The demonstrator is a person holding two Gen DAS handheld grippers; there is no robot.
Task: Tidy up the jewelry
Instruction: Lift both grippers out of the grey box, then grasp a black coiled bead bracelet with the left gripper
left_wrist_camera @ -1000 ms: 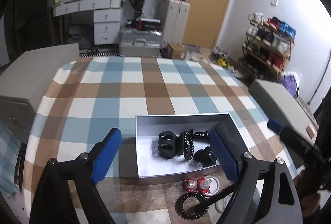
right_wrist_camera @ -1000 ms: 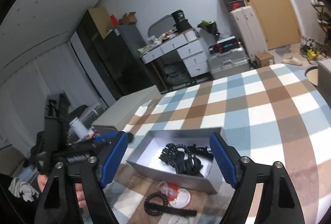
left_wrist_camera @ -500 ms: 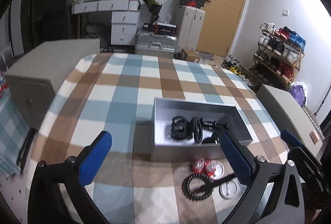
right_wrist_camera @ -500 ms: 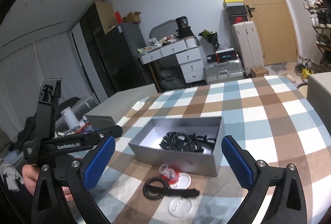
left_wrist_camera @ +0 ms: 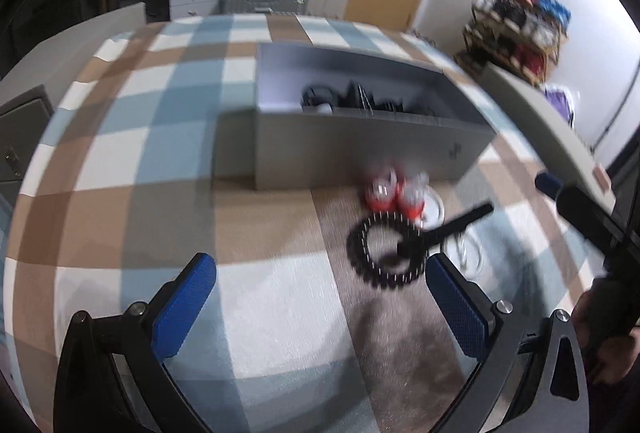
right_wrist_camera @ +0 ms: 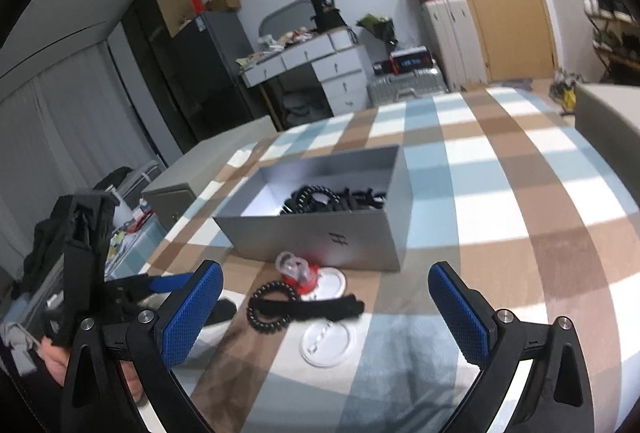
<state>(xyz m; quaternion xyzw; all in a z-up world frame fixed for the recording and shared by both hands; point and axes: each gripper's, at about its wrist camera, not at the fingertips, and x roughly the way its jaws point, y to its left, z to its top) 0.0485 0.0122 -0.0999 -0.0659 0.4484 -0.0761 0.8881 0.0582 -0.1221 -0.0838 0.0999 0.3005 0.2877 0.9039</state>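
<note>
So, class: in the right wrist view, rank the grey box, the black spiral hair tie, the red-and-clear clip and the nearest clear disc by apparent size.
1. grey box
2. black spiral hair tie and nearest clear disc: too alike to rank, and the disc lies nearer the camera
3. red-and-clear clip

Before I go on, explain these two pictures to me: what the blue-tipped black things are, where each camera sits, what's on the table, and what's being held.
There is no robot. A person holds a two-finger gripper in each hand, with a camera on each looking forward along its blue-padded fingers. One picture is from the left gripper, the other from the right gripper. Both are open and hold nothing. On the checked tablecloth stands a grey box containing black hair clips. In front of it lie a black coil hair tie, a black strip across it, a small red item and two clear round discs.
</note>
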